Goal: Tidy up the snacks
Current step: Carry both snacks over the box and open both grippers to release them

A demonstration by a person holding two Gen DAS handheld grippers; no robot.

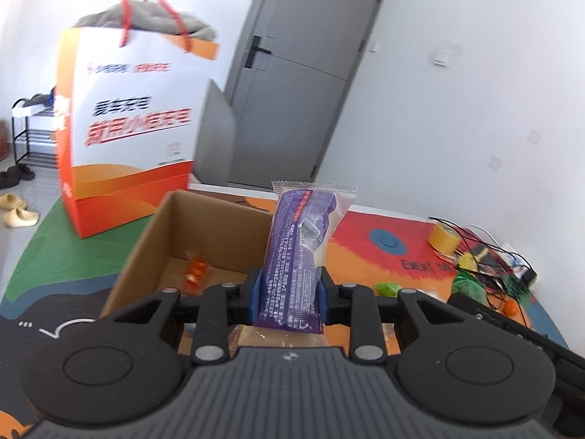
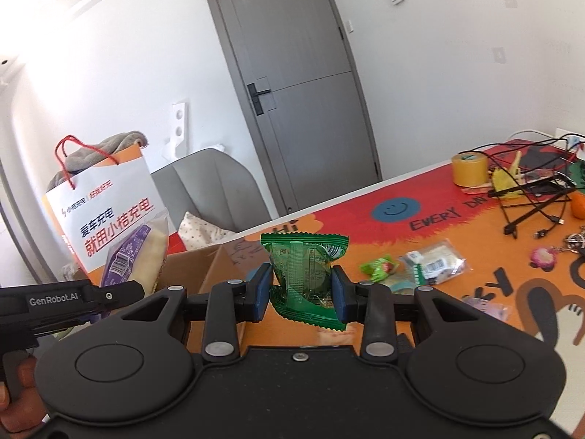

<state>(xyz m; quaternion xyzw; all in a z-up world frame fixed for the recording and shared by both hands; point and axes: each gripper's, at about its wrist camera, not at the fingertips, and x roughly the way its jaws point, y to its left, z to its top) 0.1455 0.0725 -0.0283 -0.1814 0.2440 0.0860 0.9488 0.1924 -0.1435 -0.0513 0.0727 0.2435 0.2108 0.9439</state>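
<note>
1. Snacks: two are held, one in each gripper. The purple packet (image 1: 296, 256) stands upright between the pads of the left gripper (image 1: 289, 292), above the near edge of the cardboard box (image 1: 146, 256).
2. The green packet (image 2: 305, 274) is pinched at its sides by the blue pads of the right gripper (image 2: 302, 289), over the table mat (image 2: 475, 256).
3. One small orange snack (image 1: 195, 270) lies on the floor of the box.
4. On the mat, near the right gripper, lie a small green wrapped sweet (image 2: 378, 267) and one clear packet with a barcode label (image 2: 431, 263), close together.
5. One paper bag (image 1: 128, 128) with red cord handles stands behind the box, with one grey cloth (image 1: 146, 18) sticking out of its top.
6. One roll of yellow tape (image 2: 469, 170) stands upright further back on the mat, beside a tangle of black cables (image 2: 530, 201).
7. One grey door (image 2: 292, 91) stands closed in the white wall.
</note>
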